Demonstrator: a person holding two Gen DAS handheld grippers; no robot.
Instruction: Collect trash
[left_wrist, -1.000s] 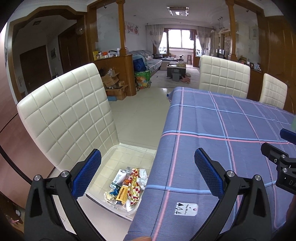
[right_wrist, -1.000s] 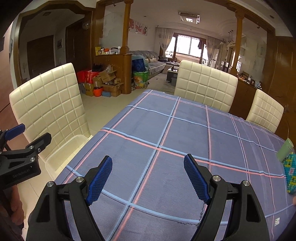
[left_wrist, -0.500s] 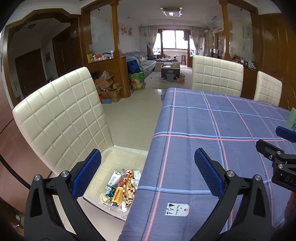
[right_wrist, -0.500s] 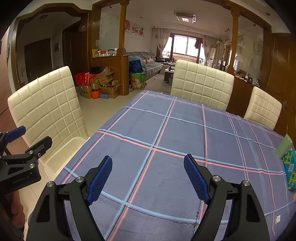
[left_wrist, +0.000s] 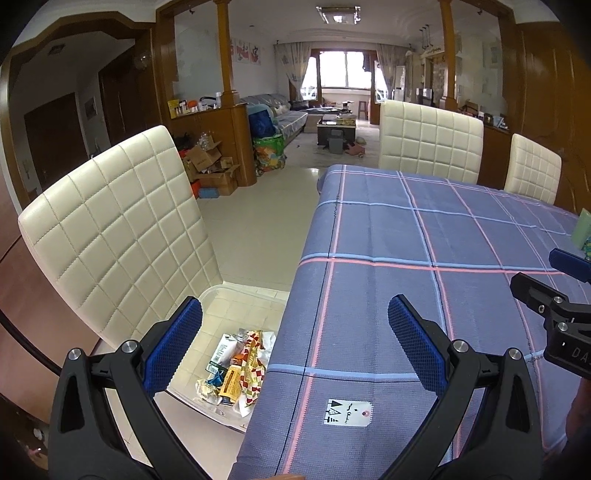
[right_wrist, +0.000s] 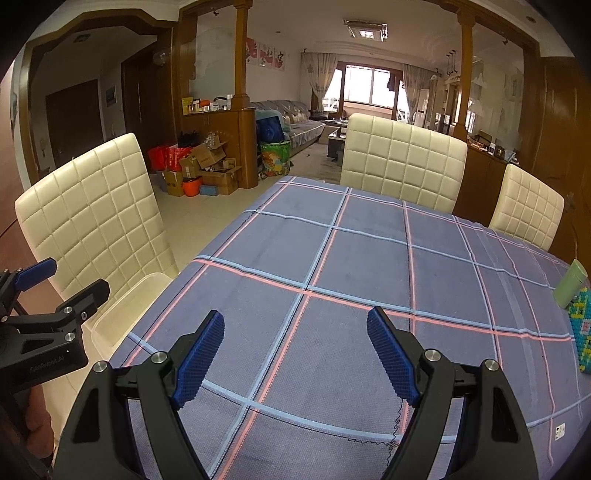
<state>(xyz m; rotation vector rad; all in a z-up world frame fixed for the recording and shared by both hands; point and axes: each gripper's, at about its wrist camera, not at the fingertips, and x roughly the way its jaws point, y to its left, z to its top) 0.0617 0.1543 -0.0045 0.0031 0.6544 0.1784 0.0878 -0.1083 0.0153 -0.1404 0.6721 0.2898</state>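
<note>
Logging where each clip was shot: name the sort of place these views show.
Most likely a home's dining area opening onto a living room: a table under a plaid tablecloth, cream quilted dining chairs around it, and a sofa near the far window.

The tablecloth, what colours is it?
Blue-grey tablecloth with pink and light-blue check lines; clearest in the right wrist view.

1. Tablecloth (right_wrist: 369, 258): blue-grey, crossed by pink and pale blue lines.
2. Chair (left_wrist: 118, 229): cream, quilted in squares.
3. Gripper pads (right_wrist: 201, 354): blue, on black arms.
4. Wrappers (left_wrist: 240, 369): red-and-white check, yellow, green.
</note>
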